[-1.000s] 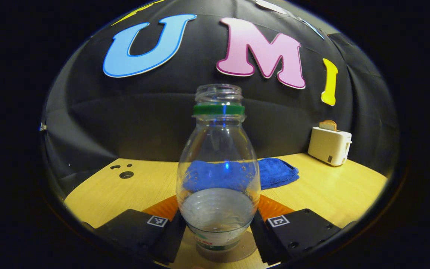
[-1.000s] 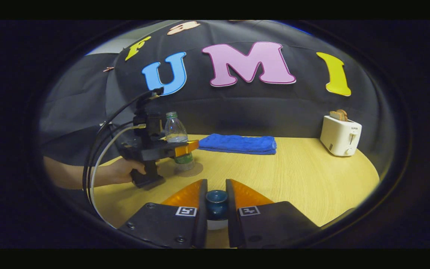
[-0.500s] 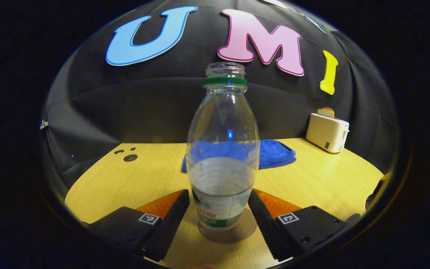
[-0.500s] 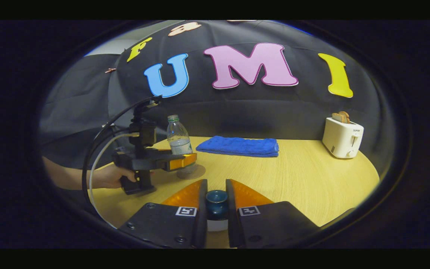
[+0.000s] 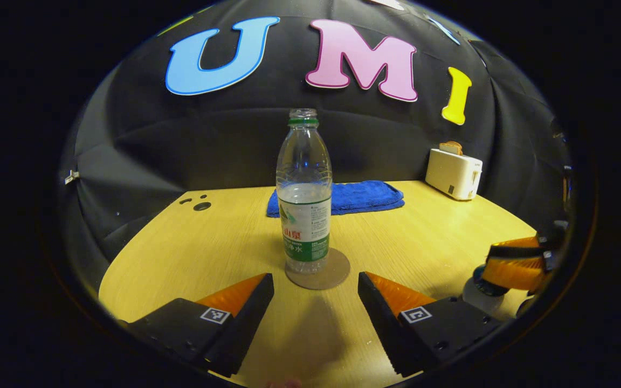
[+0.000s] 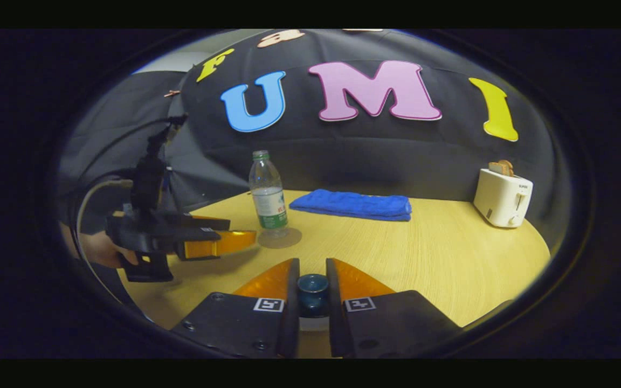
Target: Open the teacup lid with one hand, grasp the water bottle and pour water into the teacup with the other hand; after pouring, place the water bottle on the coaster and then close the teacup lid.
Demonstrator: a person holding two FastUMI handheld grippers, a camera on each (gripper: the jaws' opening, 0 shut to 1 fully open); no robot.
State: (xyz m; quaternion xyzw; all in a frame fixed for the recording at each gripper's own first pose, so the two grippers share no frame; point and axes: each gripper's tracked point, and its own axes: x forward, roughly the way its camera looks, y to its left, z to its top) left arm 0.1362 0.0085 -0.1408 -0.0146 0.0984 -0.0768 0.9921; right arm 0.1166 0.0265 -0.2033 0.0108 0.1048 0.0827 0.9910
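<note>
Left gripper view: the left gripper point(image 5: 316, 302) has backed off since a second ago, jaws spread wide and empty, leaving the clear plastic water bottle point(image 5: 304, 199) capless and upright on the round brown coaster point(image 5: 318, 269) on the pale wooden table point(image 5: 224, 242); at the right edge the right gripper point(image 5: 515, 264) is cut off, a white teacup point(image 5: 480, 293) half hidden beneath it. Right gripper view: its own fingers point(image 6: 273, 283) clamp the dark blue lid knob point(image 6: 312, 293), the cup under it mostly hidden, while the bottle stands on its coaster well beyond, near the folded blue towel point(image 6: 353, 205).

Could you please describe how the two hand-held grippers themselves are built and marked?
Each hand-held gripper, left and right, has two wedge-shaped fingers on black blocks bearing square black-and-white markers. In the right gripper view, the left one shows a black pistol-style handle and black and pale cables.
</note>
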